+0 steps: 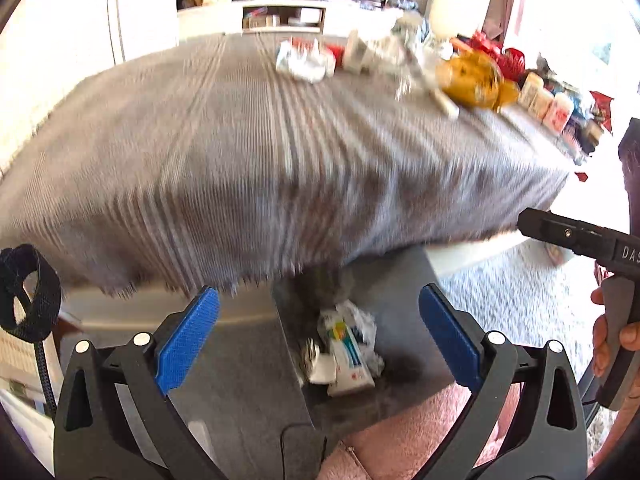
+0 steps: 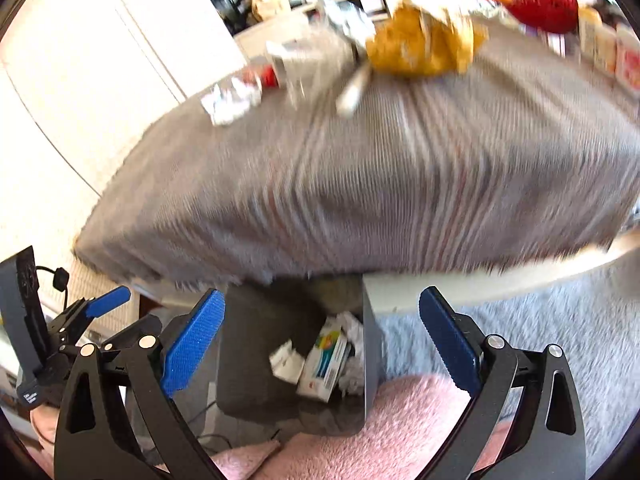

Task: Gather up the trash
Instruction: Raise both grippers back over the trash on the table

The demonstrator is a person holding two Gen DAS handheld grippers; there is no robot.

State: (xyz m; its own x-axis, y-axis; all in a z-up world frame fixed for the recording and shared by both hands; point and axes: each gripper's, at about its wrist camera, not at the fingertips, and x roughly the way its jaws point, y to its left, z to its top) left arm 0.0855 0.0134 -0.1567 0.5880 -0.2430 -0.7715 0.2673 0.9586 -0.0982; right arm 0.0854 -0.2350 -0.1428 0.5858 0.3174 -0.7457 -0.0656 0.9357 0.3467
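My left gripper [image 1: 319, 326] stands with its blue pads [image 1: 188, 338] spread wide and nothing between them; my right gripper [image 2: 320, 330] is spread just as wide, also empty. Both hang above the grey bin [image 1: 248, 364] [image 2: 256, 360] at the near edge of the table. Collected trash lies inside it: a crumpled white carton with blue, green and yellow print [image 1: 346, 354] [image 2: 324, 364], its wording too blurred to read, with white paper scraps beside it. The only legible lettering is "DAS" on the black body of my right gripper's handle [image 1: 628, 254], seen at the right of the left wrist view with my hand [image 1: 612, 344] around it. The table carries a grey striped cloth [image 1: 260, 152] [image 2: 380, 184] whose fringed near edge overhangs the bin's far rim. More trash remains on the far side: a crumpled white wrapper [image 1: 304, 62] [image 2: 232, 98], a yellow bag [image 1: 476, 80] [image 2: 424, 46] and a row of small labelled bottles [image 1: 548, 100] along the right edge; labels unreadable. The cloth's near and middle expanse is open. Pale carpet [image 1: 520, 292] lies right of the bin, pink fleece [image 2: 400, 420] below.
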